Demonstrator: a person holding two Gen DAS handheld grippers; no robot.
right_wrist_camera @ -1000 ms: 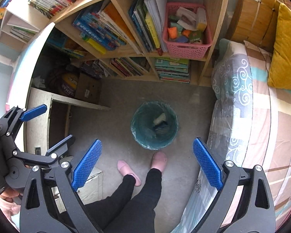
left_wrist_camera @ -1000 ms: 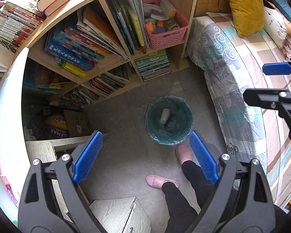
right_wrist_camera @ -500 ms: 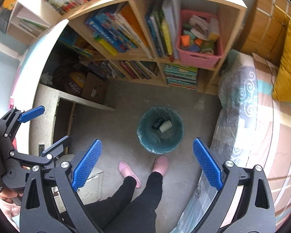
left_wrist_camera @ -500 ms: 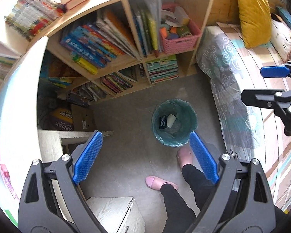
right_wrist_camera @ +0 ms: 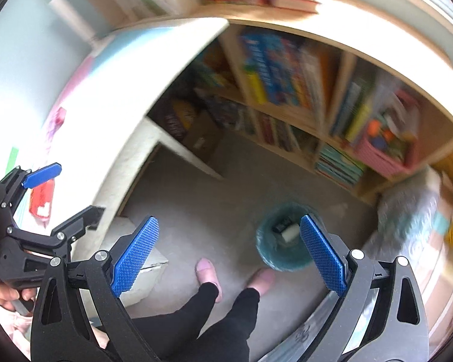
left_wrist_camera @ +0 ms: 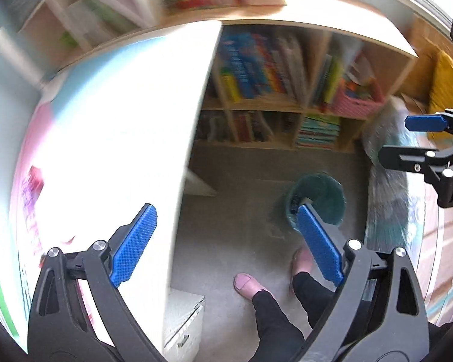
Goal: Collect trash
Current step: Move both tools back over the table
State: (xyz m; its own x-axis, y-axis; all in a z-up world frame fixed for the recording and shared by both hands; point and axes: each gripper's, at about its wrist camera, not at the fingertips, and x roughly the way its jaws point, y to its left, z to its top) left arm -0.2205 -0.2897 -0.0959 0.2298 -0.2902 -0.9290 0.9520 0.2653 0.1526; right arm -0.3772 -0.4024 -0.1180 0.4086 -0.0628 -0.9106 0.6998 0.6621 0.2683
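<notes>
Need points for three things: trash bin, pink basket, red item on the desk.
trash bin [right_wrist_camera: 268, 256], right wrist view, on the liner at its left rim.
pink basket [right_wrist_camera: 377, 157], right wrist view, on its front wall.
red item [right_wrist_camera: 40, 199], right wrist view, on its middle, lying on the white desk.

- Our left gripper [left_wrist_camera: 226, 246] is held out in front of us, its blue-padded fingers [left_wrist_camera: 134, 242] spread wide with nothing between them.
- Our right gripper [right_wrist_camera: 228, 252] is likewise wide apart and holds nothing.
- In the right wrist view, our left hand [right_wrist_camera: 7, 297] wraps the left gripper's handle.
- Our legs [right_wrist_camera: 214, 316] in black trousers stand below both grippers.
</notes>
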